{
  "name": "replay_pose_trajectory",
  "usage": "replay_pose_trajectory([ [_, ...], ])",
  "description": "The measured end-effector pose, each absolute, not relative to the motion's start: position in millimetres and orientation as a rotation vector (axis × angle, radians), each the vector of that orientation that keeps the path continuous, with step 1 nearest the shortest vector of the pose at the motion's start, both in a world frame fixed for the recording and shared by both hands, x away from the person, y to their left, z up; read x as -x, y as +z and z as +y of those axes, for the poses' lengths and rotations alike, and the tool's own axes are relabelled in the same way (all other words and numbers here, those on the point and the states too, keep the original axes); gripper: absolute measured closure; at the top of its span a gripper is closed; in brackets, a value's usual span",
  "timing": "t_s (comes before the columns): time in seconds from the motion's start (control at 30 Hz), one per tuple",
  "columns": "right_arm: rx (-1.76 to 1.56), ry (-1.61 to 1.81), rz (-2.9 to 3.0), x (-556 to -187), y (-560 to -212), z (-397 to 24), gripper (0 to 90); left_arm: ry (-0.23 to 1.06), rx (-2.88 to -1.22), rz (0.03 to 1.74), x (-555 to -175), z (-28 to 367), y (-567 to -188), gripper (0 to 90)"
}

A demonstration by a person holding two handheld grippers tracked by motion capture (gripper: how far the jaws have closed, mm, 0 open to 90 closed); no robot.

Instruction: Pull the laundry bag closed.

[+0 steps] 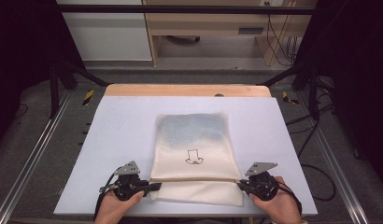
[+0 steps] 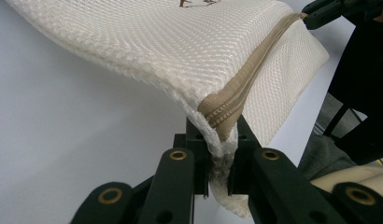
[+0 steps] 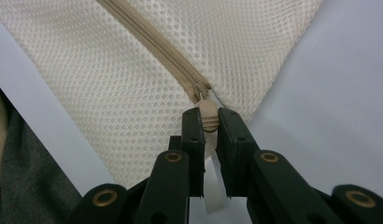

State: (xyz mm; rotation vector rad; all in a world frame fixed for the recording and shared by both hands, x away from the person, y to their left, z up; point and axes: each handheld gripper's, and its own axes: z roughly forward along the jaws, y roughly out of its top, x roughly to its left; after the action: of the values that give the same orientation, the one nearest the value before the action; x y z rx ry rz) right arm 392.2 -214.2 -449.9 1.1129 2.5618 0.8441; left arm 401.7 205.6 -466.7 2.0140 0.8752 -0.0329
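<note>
Your mesh bag (image 1: 195, 154) lies flat in the middle of the pale surface (image 1: 115, 140), its zipped end toward you and a small arrow drawing (image 1: 194, 157) on its upper face. Something bluish shows faintly through the mesh at the far end; the weave blurs it too much to tell what it is.

Your left tool (image 1: 154, 186) is at the bag's near left corner. In the left gripper view its jaws are closed tight on the cream fabric right at the end of the tan zipper (image 2: 241, 88), and that corner is lifted slightly off the surface.

Your right tool (image 1: 240, 183) is at the near right corner. In the right gripper view its jaws are pinched on the tan zipper pull (image 3: 208, 117), just below the slider, with a white tab (image 3: 213, 186) hanging down between them. The zipper teeth run closed away from the slider across the mesh.

Your hands (image 1: 273, 203) grip both tools at the surface's near edge.
</note>
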Motion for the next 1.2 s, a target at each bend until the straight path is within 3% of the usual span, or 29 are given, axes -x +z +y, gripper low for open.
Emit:
replay_pose_trajectory([
  [0.1, -1.112, 0.856, 2.571, -392.8, -451.9, -214.1, 81.6, -0.02, -2.011, 0.881, -400.7, 205.8, -465.7, 80.4],
  [0.2, -1.125, 0.863, 2.562, -393.4, -452.3, -214.1, 79.7, 0.01, -1.996, 0.92, -399.3, 208.6, -463.2, 64.9],
  [0.37, -1.155, 0.966, 2.468, -395.6, -445.5, -210.2, 48.1, 0.135, -1.958, 0.976, -395.2, 220.6, -453.4, 33.4],
  [0.47, -1.161, 0.992, 2.412, -399.8, -434.2, -203.9, 30.5, 0.208, -1.957, 0.99, -395.2, 225.8, -447.0, 25.3],
  [0.53, -1.151, 0.995, 2.363, -401.6, -427.4, -199.2, 23.6, 0.22, -1.96, 1.001, -396.5, 228.1, -442.0, 19.9],
  [0.77, -1.175, 1.028, 2.281, -416.1, -401.1, -193.6, 11.0, 0.254, -2.013, 1.018, -404.1, 231.5, -424.1, 14.5],
  [1.2, -1.175, 1.031, 2.213, -445.3, -366.5, -186.0, 8.1, 0.301, -2.079, 1.002, -434.3, 239.7, -388.7, 7.1],
])
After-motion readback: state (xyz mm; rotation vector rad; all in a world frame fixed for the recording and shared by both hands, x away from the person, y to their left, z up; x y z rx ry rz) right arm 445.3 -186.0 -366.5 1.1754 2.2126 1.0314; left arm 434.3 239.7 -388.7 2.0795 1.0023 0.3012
